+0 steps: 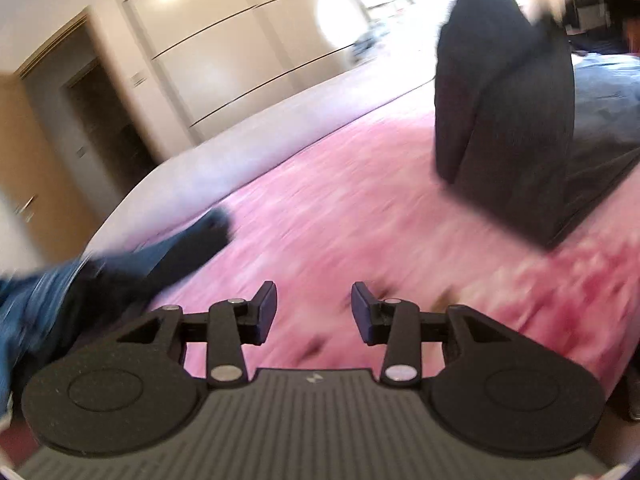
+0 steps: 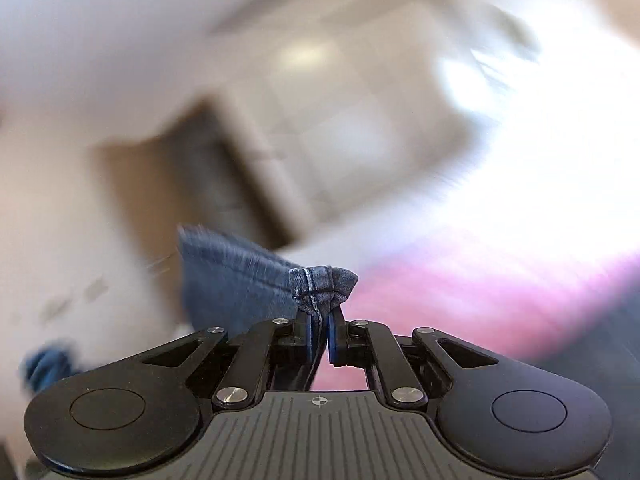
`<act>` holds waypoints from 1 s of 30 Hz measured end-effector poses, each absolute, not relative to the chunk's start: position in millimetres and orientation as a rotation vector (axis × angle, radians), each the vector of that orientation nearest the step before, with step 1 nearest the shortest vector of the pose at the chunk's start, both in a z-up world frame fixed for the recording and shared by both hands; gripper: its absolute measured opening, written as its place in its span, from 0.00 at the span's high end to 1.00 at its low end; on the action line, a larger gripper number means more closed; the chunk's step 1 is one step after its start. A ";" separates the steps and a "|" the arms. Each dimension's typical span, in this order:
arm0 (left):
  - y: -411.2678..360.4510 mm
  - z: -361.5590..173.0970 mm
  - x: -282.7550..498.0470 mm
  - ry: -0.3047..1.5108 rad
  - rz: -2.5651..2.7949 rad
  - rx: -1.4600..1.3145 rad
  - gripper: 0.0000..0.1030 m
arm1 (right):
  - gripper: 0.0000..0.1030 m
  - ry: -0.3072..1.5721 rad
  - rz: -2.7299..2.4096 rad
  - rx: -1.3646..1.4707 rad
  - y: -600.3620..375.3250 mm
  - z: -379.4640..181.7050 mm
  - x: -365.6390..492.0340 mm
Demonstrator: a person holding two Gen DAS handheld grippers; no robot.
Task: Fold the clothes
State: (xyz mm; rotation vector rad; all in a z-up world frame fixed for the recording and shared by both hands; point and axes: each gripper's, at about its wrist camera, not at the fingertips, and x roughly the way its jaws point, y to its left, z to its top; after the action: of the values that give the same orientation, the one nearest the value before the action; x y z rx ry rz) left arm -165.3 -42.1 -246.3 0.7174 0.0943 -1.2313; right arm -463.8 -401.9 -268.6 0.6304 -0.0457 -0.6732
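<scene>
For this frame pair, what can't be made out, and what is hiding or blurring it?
- Right wrist view: the room is smeared by motion blur; the denim garment runs behind the right gripper, so its type is unclear.
- Left wrist view: the raised dark garment is cut by the top and right edges, and its holder is too blurred to see.
- Left wrist view: the blue and dark clothes leave the left edge, blurred.

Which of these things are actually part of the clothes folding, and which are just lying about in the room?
Part of the job:
- blue jeans, pinched at an edge by the right gripper
- dark garment, lifted above the bed
- left gripper, fingers apart, holding nothing
- pink bedspread, the work surface

Just there:
- wardrobe
- doorway
</scene>
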 end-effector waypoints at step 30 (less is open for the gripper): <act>-203.6 -278.3 -245.5 0.547 -1.514 0.598 0.61 | 0.56 0.226 -0.940 0.631 -429.1 -309.8 -572.0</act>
State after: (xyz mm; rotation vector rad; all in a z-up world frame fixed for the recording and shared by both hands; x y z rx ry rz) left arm -245.5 -203.6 -278.3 0.5980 0.5475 -1.5142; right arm -572.0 -429.1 -309.8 0.6310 0.2257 -0.9402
